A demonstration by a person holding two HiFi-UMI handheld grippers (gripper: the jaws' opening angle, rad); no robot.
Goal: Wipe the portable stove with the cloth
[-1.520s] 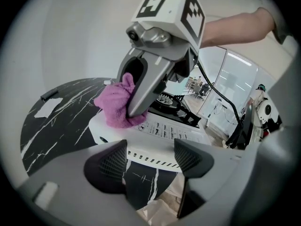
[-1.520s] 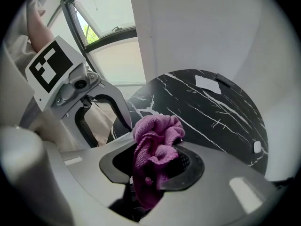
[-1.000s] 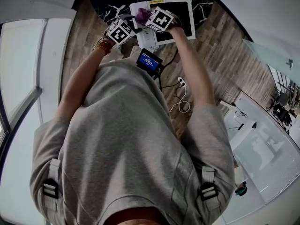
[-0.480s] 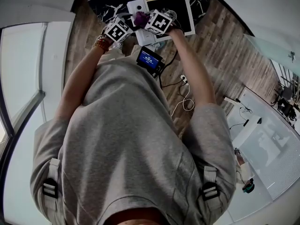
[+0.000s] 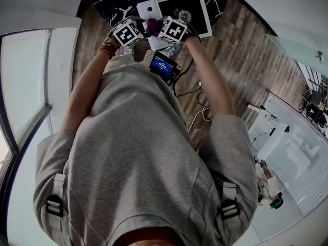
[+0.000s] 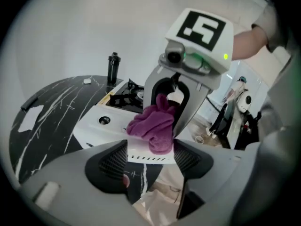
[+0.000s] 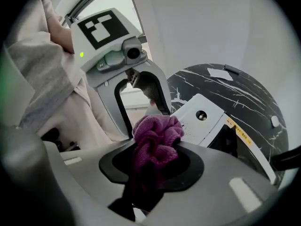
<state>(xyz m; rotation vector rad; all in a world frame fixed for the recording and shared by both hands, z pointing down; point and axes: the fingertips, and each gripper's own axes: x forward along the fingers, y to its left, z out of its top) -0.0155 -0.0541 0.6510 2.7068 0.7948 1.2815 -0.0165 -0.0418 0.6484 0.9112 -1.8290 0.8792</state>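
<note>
- The right claw [image 7: 153, 161] was pressed together on a purple cloth [image 7: 156, 138]. The cloth bunched up out of its jaws in a loose wad.
- The left claw [image 6: 150, 157] faced it head-on, with its jaws spread and nothing pinched between them. The lower fold of the cloth hung just at their tips.
- From the head view, both claws met over the near left corner of the portable stove [image 5: 192, 14], with the cloth between them. Whether the cloth touched the stove could not be told.
- The stove was a white box with a black top. It sat on a round, black, white-veined counter [image 6: 51, 112], and its control knob [image 6: 103, 120] was on the white end nearer the claws.
- A black burner grate [image 6: 126, 95] showed on the stove beyond the knob.
- A dark bottle [image 6: 113, 67] stood upright on the far part of the counter, apart from the stove.
- The person [image 5: 148, 152] wore a grey top and a beaded bracelet [image 5: 107, 49] on the left wrist. A small screen [image 5: 164, 65] glowed blue at the waist.
- A cable [image 5: 202, 111] trailed over the wooden floor [image 5: 241, 50] to the right of the person.
</note>
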